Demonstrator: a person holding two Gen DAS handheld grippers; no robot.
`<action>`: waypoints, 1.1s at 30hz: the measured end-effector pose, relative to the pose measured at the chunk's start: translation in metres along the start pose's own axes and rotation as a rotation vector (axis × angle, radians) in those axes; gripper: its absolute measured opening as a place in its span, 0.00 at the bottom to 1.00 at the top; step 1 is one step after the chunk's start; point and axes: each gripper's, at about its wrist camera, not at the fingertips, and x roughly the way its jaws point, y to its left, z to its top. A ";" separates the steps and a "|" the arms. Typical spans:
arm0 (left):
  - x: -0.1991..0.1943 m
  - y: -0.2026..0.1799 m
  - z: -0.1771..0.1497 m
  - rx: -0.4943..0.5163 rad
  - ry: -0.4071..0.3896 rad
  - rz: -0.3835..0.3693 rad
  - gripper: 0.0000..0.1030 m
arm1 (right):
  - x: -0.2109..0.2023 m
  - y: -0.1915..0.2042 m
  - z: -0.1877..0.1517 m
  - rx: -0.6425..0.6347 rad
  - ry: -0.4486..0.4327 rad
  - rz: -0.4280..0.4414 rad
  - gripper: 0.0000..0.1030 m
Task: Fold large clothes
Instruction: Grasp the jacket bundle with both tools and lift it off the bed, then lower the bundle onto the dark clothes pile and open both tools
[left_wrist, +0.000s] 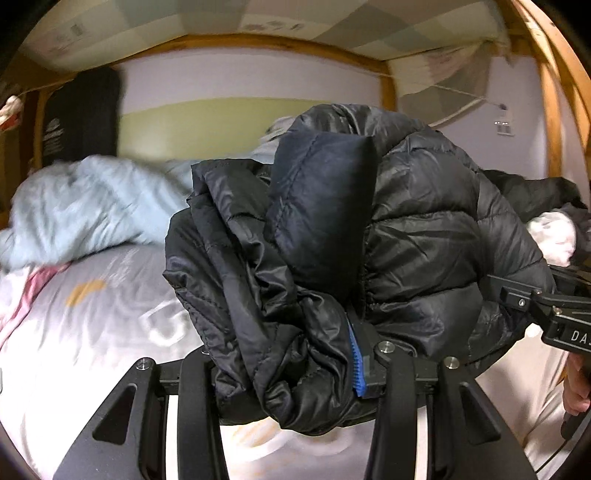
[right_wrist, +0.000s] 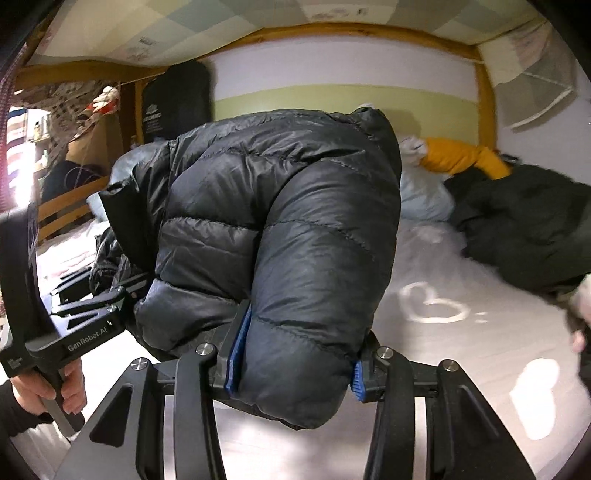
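Two tools, each clamped on the same black puffy jacket (left_wrist: 388, 229), held up above the bed (left_wrist: 92, 332). Left tool (left_wrist: 295, 373) closed on a bunched, crumpled edge of the jacket, with cloth spilling over one side and a blue pad (left_wrist: 356, 365) pressed against it. Right tool (right_wrist: 295, 369) closed on a thick padded fold, with blue pads (right_wrist: 236, 354) squeezing it from both sides. Jacket hanging in a big lump between the two tools, off the bedsheet. In the right wrist view, left tool off to the left side, held by a hand (right_wrist: 44, 387) in a dark sleeve. In the left wrist view, right tool at the right edge, with some fingers (left_wrist: 576, 391) showing below it. On the bed behind, a light blue blanket (left_wrist: 81, 210), rumpled and blurry. Farther right on the bed, a dark heap of clothes (right_wrist: 524, 225) and something orange (right_wrist: 465, 158) beside it. Wooden bed frame (right_wrist: 484, 110) all around, with a pale wall behind.
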 end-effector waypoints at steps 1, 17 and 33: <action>0.004 -0.012 0.006 0.007 -0.007 -0.019 0.41 | -0.006 -0.011 0.003 0.007 -0.005 -0.013 0.46; 0.151 -0.154 0.036 0.021 0.050 -0.238 0.42 | 0.003 -0.244 0.009 0.194 0.026 -0.283 0.48; 0.248 -0.174 0.009 -0.113 0.090 -0.107 0.93 | 0.073 -0.302 -0.049 0.228 0.010 -0.425 0.76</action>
